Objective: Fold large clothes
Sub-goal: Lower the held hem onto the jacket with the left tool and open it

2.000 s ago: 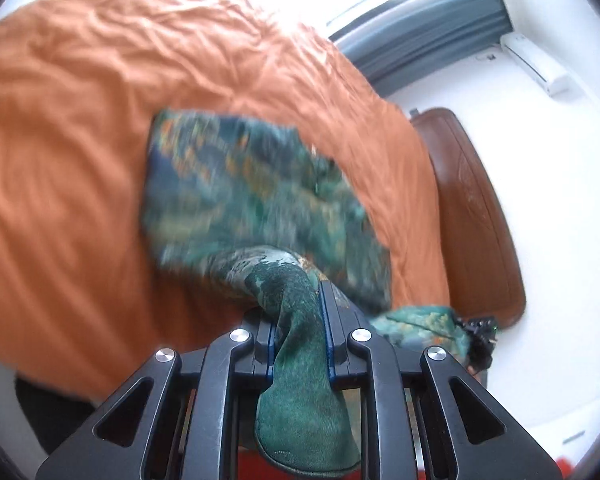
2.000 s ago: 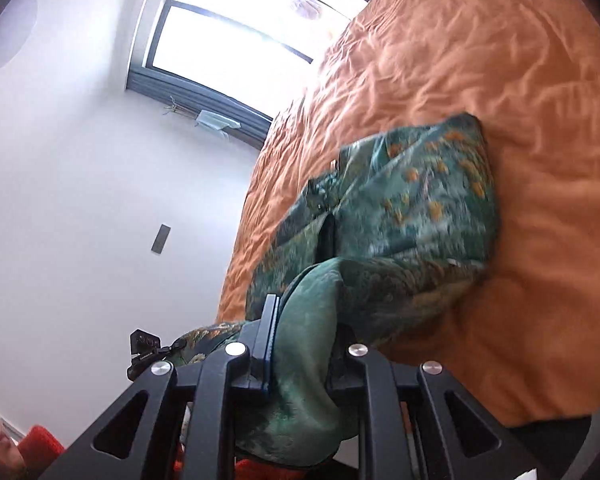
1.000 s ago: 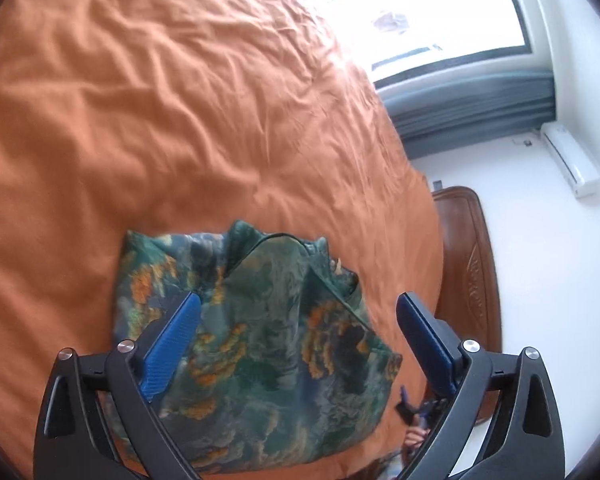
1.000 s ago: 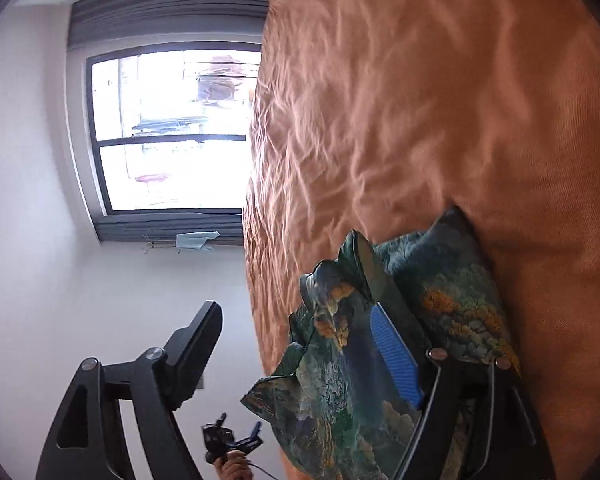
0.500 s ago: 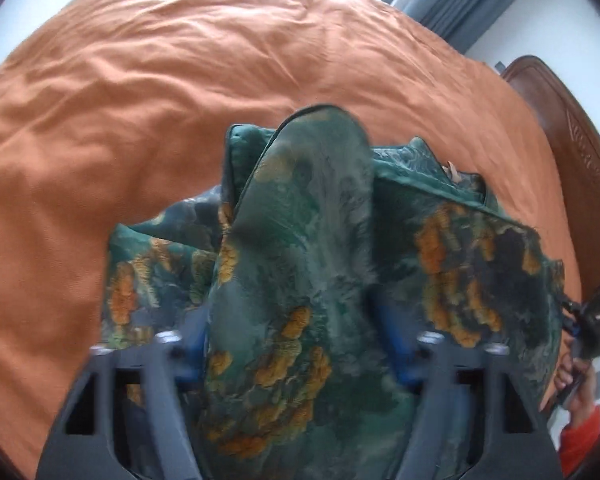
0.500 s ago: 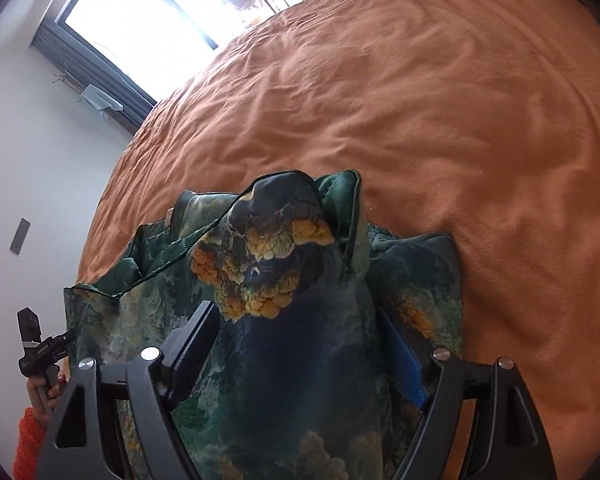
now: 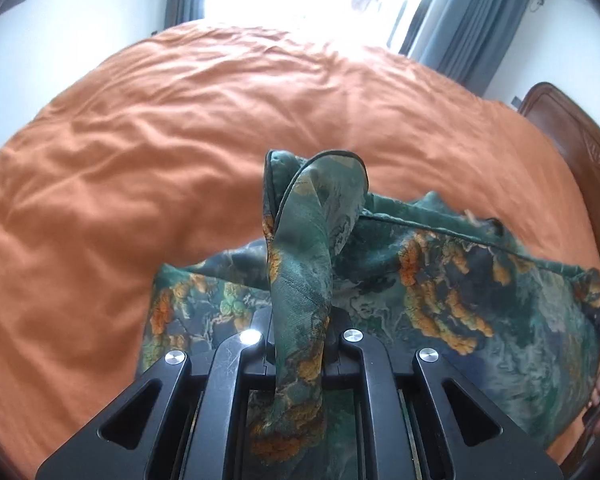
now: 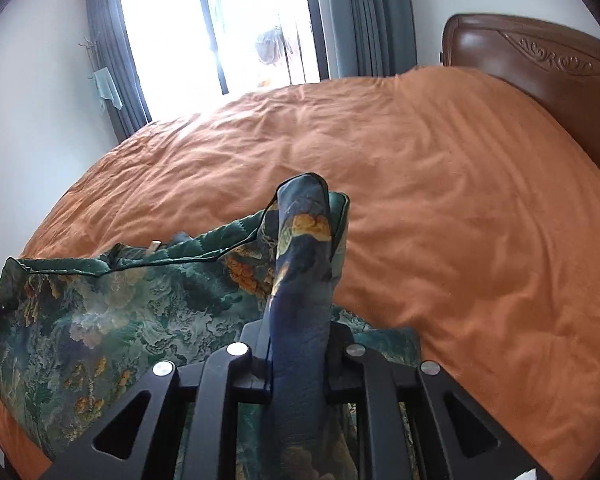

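Both my left tongs [image 7: 300, 344] and right tongs [image 8: 298, 350] are clamped on bunched corners of the garment [image 7: 480, 304]; apparently light, limp, slippery fabric, best held by its piped edge.

At the bottom centre of the frame, the right tongs [image 8: 298, 344] are clamped on a bunched fold of the green patterned garment [image 8: 112, 320], which rises between them. The rest of the garment spreads toward the lower left over the orange bedspread [image 8: 440, 208]. A brown headboard [image 8: 540, 60] fills the upper right, a bright window [image 8: 228, 24] the top.
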